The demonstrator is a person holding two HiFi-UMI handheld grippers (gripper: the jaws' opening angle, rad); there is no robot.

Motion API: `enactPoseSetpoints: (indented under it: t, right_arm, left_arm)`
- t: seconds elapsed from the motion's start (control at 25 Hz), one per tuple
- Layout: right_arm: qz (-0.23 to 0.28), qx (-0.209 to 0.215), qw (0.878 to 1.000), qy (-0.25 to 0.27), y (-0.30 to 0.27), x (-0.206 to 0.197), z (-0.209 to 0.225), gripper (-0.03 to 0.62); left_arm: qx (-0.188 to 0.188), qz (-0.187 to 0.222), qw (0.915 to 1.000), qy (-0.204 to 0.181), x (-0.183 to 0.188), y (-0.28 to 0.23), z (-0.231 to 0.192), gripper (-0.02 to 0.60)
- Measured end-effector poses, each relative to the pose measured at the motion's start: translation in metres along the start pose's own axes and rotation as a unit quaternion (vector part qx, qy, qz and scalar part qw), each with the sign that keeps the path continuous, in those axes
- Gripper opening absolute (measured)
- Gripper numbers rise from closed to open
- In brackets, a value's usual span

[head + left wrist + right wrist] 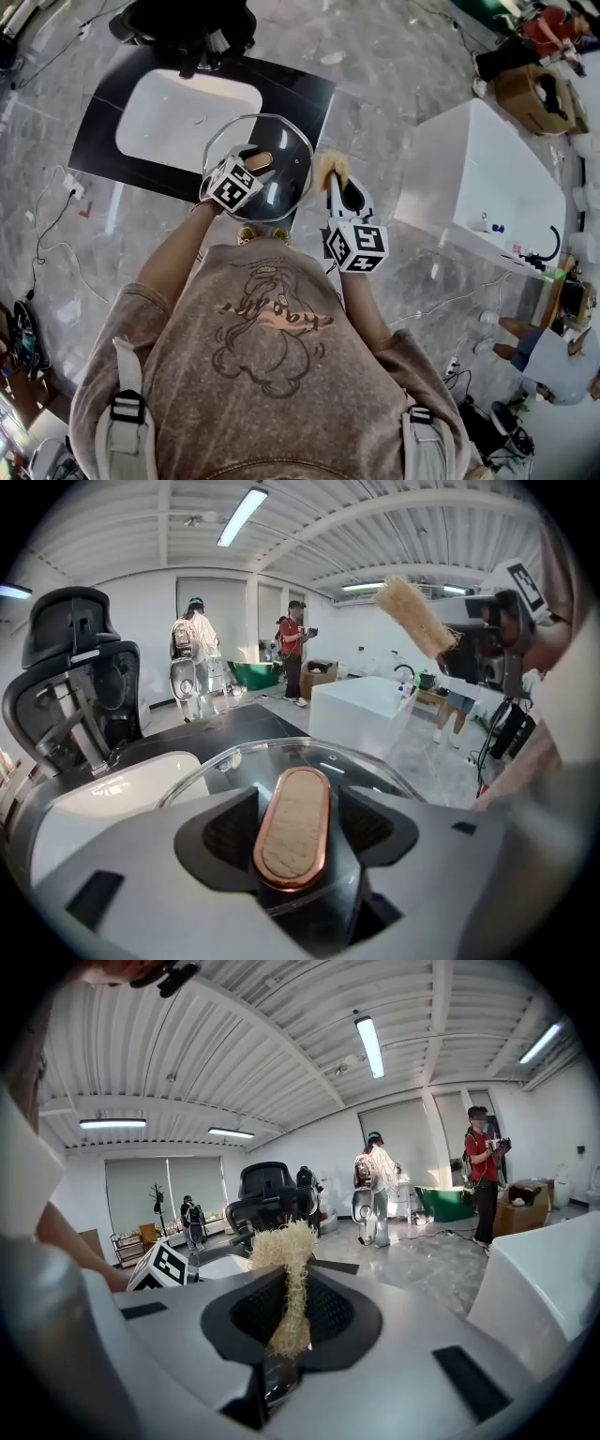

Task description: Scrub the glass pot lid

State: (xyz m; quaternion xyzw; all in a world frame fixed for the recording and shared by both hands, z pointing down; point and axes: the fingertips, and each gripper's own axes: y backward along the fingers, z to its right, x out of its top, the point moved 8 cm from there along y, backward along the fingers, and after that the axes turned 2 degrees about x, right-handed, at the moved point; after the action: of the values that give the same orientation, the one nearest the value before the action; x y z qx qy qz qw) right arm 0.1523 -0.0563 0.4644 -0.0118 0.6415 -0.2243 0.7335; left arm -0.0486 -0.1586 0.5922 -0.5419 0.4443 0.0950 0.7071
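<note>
The glass pot lid (286, 150) hangs over the front edge of the black counter (108, 141), its oval cork handle (292, 827) with a copper rim lying between the jaws of my left gripper (253, 169). The pads sit against the handle's sides, and the glass rim (319, 757) curves beyond it. My right gripper (339, 192), just right of the lid, is shut on a straw-coloured loofah scrubber (286, 1260). The scrubber (328, 167) stands apart from the glass, near the lid's right edge.
A white sink basin (178, 112) is set in the counter, with a black office chair (187, 28) behind it. A white cabinet (478, 178) stands to the right. Cables (52, 225) trail over the marble floor, and people (192, 658) stand further off.
</note>
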Motion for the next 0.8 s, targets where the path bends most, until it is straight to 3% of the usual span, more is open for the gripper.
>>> enactPoseSetpoints:
  t: [0.48,0.8]
  right_arm:
    - [-0.001,-0.003,1.0,-0.003,-0.0056,-0.0009,0.0021,0.044]
    - [-0.005,-0.005,1.0,-0.004,-0.0058,-0.0051,0.0038,0.044]
  left_arm:
    - [-0.004,0.003,0.9999,-0.011,-0.0005,-0.0033,0.0019,0.204]
    - [-0.022,-0.009,0.9996,-0.017,0.0002,-0.0044,0.0021,0.19]
